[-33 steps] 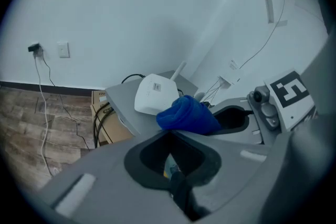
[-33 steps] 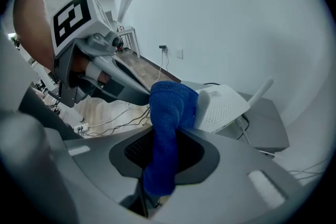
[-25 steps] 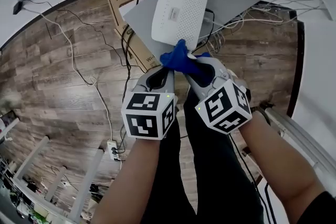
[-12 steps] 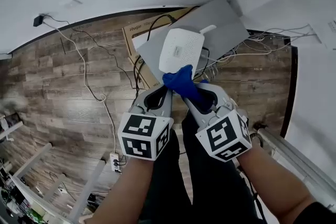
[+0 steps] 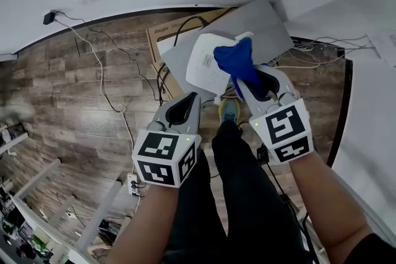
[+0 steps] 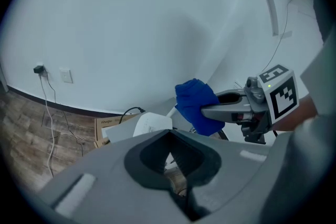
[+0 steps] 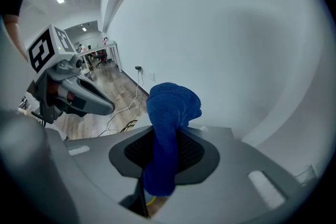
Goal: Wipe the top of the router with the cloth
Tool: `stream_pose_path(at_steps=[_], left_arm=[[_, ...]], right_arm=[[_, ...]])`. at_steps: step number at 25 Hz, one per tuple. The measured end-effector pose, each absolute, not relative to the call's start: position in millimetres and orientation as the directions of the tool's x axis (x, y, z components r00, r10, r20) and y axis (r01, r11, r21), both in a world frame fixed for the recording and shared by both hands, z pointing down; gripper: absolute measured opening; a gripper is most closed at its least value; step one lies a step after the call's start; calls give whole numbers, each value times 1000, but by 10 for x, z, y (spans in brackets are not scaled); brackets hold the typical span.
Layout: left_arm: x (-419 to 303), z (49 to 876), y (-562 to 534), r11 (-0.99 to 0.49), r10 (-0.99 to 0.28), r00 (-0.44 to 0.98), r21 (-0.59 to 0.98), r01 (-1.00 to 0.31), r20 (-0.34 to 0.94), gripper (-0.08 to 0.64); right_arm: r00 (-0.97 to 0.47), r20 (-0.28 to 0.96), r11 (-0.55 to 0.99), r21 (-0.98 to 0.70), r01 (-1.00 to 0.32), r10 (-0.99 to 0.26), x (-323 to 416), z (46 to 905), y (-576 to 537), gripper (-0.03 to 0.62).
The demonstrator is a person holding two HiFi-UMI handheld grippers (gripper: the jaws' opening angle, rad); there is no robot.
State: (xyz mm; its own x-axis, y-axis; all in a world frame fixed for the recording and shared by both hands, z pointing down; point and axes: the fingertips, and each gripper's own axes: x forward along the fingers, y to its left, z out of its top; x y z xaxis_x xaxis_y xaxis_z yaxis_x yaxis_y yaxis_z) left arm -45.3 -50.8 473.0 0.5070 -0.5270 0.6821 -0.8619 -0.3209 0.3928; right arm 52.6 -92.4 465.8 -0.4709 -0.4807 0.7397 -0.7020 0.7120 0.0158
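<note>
The white router lies on a grey board on the wooden floor by the wall. My right gripper is shut on a blue cloth, which hangs bunched over the router's right part; whether it touches the router I cannot tell. In the right gripper view the cloth runs up between the jaws of the right gripper. My left gripper is shut with nothing in it, just left of and below the router. The left gripper view shows the router beyond the left gripper, and the cloth.
A flat cardboard box lies under the board's left side. Cables trail over the floor to a power strip, and more wires bunch at the right. The white wall runs close behind. The person's legs and a shoe are below the router.
My right gripper has carried the cloth up and to the right, from the router's near edge onto its right part. My left gripper has drawn back and left, away from the cloth.
</note>
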Motion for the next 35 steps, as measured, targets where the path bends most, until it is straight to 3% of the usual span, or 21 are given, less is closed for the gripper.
stream_pose_path(at_steps=[7,13,18,22,35], left_arm=[[-433,3234,-850,-376,-662,447,249,-892,602,0],[-565,1139,-1472,-417,-850,419,79,-906,318,0],[-833,-127,-1253,-438,-892,434,-7,-899,127,0],[-960,-448,-1027,-447,-894,444,-67,-892,55,0],[-1050,-706,-983,-459,-887,461,-52,-887,-32,0]], right_arm=[[-526,583,629,-33,-777,-619,656,3169,-1000,118],[-508,268,528,2,-849,-818,460,1191,-1514,117],[-480,89,486,65,-872,-873,202,-11,-1258,117],[-431,49,434,82,-897,-901,84,-295,-1092,115],[-388,9,386,122,-915,-922,-81,-503,-1001,114]])
